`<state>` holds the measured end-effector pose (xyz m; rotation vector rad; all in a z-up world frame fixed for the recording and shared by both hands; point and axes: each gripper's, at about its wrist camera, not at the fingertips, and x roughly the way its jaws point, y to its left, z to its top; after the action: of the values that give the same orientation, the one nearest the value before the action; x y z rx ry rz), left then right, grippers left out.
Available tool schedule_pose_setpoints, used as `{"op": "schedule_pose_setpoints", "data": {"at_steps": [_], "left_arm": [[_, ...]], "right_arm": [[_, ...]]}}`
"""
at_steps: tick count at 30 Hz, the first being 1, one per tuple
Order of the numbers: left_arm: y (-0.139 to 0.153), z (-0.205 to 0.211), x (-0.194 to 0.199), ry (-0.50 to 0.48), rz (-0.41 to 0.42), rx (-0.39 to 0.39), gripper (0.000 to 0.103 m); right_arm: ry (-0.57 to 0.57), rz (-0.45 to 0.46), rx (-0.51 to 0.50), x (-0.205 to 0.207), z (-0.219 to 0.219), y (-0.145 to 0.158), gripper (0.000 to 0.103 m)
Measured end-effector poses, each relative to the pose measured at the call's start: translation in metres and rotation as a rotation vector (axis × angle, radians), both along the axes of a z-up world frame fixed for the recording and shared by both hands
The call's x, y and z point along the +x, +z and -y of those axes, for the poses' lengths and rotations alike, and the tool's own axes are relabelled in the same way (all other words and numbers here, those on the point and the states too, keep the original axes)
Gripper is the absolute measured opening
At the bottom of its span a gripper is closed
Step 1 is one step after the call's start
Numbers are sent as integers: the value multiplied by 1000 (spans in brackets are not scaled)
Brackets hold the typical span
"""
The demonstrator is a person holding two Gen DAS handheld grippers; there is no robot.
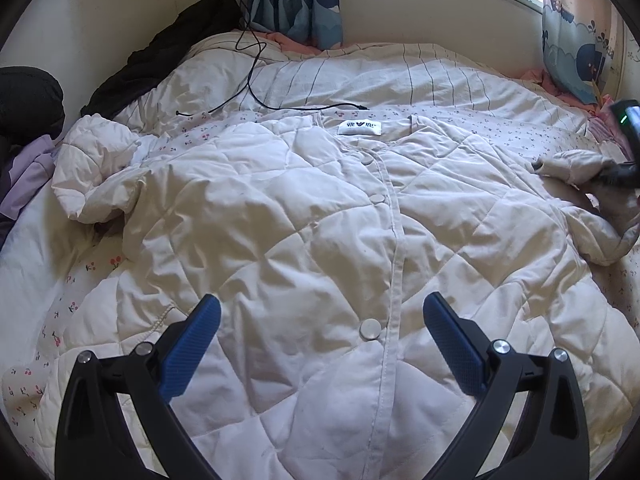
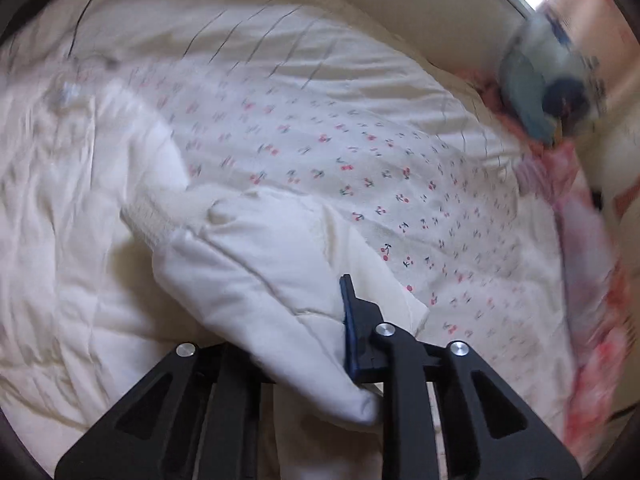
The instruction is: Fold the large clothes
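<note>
A white quilted jacket (image 1: 280, 208) lies face up on the bed, snapped shut, with its collar label toward the far side. My left gripper (image 1: 320, 312) hovers open over the jacket's lower front, with nothing between its blue pads (image 1: 192, 352). The jacket's left sleeve (image 1: 96, 176) lies bunched at the left. At the right edge my right gripper (image 1: 622, 170) holds the other sleeve (image 1: 576, 164) by its end. In the blurred right wrist view that sleeve (image 2: 260, 272) is lifted and clamped in the right gripper (image 2: 320, 312); one finger is hidden under the cloth.
The bed has a cherry-print sheet (image 2: 360, 160) and a striped duvet (image 1: 360, 76) behind the jacket. A black cable (image 1: 256, 76) trails over the duvet. Dark clothes (image 1: 160, 52) are piled at the far left, purple fabric (image 1: 28, 176) at the left edge. Curtains (image 1: 296, 0) hang along the wall.
</note>
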<state>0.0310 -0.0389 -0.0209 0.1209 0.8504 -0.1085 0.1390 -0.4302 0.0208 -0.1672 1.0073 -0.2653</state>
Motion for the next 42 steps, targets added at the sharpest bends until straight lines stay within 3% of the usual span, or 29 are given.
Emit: {"op": "schedule_pose_setpoints", "data": {"at_steps": [2, 3, 5, 7, 9, 12, 15, 18, 21, 23, 27, 29, 31, 32, 34, 35, 37, 39, 41, 42], "left_arm": [[-1, 1, 0, -2, 0, 3, 98], [0, 1, 0, -2, 0, 2, 98], [0, 2, 0, -4, -3, 0, 98], [0, 3, -1, -9, -7, -6, 98], [0, 3, -1, -12, -9, -10, 98], [0, 3, -2, -9, -6, -10, 98], [0, 3, -1, -9, -7, -7, 98], [-1, 4, -1, -9, -10, -4, 98], [0, 4, -1, -7, 4, -4, 98], [4, 2, -3, 6, 34, -16, 98], [14, -7, -8, 34, 91, -74, 98], [15, -10, -8, 35, 100, -89, 98], [12, -8, -6, 20, 83, -82, 98], [9, -6, -4, 7, 66, -75, 98], [3, -3, -2, -15, 35, -60, 98], [1, -3, -3, -26, 26, -54, 98], [3, -2, -4, -46, 23, -51, 98], [12, -6, -5, -57, 36, -65, 98], [26, -15, -7, -70, 52, -76, 98], [35, -25, -10, -81, 65, -76, 98]], "right_arm": [[-154, 224, 244, -36, 47, 26, 14], [-266, 370, 415, -71, 81, 32, 14], [-475, 558, 691, -133, 135, 16, 14], [-635, 606, 870, -180, 169, -21, 19], [-675, 581, 966, -208, 186, -52, 25], [-651, 604, 1018, -236, 191, -67, 44], [-617, 629, 1071, -236, 198, -65, 59], [-606, 616, 1039, -217, 201, -58, 61], [-601, 556, 999, -193, 209, -55, 11], [-582, 584, 974, -172, 216, -30, 9], [-347, 722, 828, -132, 207, 63, 8], [-276, 769, 768, -111, 206, 88, 8], [-315, 753, 725, -97, 217, 77, 8], [-363, 709, 734, -91, 226, 57, 9], [-512, 533, 792, -86, 245, 1, 20], [-583, 467, 817, -96, 252, -23, 20], [-702, 442, 936, -133, 256, -66, 23], [-678, 491, 995, -173, 240, -76, 25], [-545, 507, 995, -207, 203, -64, 37], [-436, 500, 1010, -223, 173, -55, 53]]}}
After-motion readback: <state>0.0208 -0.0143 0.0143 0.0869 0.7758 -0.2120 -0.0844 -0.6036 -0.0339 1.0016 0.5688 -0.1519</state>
